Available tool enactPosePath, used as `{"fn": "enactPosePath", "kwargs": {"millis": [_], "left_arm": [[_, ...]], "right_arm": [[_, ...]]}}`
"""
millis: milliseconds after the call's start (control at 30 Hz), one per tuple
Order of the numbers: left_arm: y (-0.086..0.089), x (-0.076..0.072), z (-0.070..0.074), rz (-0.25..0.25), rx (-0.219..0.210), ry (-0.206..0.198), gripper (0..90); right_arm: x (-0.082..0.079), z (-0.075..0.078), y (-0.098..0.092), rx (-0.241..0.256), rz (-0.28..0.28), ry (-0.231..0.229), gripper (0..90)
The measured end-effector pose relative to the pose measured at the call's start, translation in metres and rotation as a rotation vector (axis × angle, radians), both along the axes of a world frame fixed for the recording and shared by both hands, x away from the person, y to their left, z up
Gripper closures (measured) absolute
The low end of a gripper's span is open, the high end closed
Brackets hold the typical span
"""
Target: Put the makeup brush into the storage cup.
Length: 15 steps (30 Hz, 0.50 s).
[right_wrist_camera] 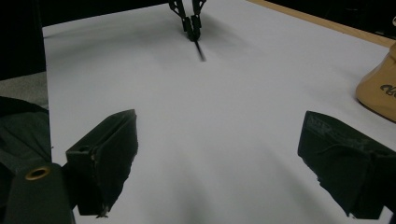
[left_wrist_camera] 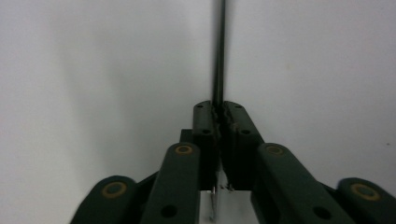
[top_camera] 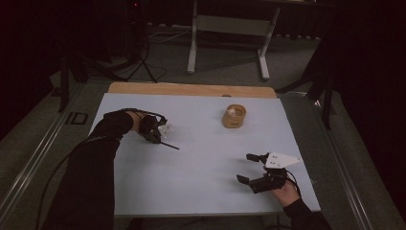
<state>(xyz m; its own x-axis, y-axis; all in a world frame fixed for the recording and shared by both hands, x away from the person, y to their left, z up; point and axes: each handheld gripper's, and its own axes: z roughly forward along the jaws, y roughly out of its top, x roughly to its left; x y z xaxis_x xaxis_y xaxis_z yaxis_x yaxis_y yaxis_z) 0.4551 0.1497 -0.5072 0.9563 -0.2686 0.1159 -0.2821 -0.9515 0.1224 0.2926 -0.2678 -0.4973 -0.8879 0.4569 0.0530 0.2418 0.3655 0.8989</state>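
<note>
My left gripper (top_camera: 159,137) rests low on the white table at the left, shut on a thin black rod (top_camera: 170,145) that sticks out toward the table's middle. Seen from the left gripper view, the rod (left_wrist_camera: 218,51) runs straight ahead from between the closed jaws of that gripper (left_wrist_camera: 219,108). My right gripper (top_camera: 248,167) lies near the front right edge, open, nothing between its fingers (right_wrist_camera: 105,158). Far off in the right gripper view the left gripper (right_wrist_camera: 190,24) holds the rod (right_wrist_camera: 200,50). A tan round wooden holder (top_camera: 234,116) stands at the back right.
The white table top (top_camera: 201,167) has a wooden strip (top_camera: 191,89) along its far edge. The tan holder (right_wrist_camera: 379,88) sits at the right edge of the right gripper view. Behind the table stand a tripod (top_camera: 139,52) and a white desk frame (top_camera: 230,28).
</note>
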Motion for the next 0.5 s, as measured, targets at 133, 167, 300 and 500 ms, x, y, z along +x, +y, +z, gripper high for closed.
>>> {"fn": "enactPosePath", "kwargs": {"millis": [133,167,300,500], "left_arm": [[0.0,0.0,0.002,0.029,-0.01,0.005,84.3],[0.0,0.0,0.002,0.041,-0.018,0.008,84.3],[-0.003,0.001,0.01,0.107,-0.021,0.03,84.8],[-0.01,-0.002,0.023,0.165,-0.053,0.056,85.0]], "right_arm": [[0.0,0.0,0.0,0.0,0.0,-0.002,11.9],[0.0,0.0,0.0,0.001,0.0,-0.002,11.9],[0.0,0.0,0.0,0.0,0.0,-0.003,11.9],[-0.001,0.001,0.0,-0.001,0.0,-0.009,11.9]]}}
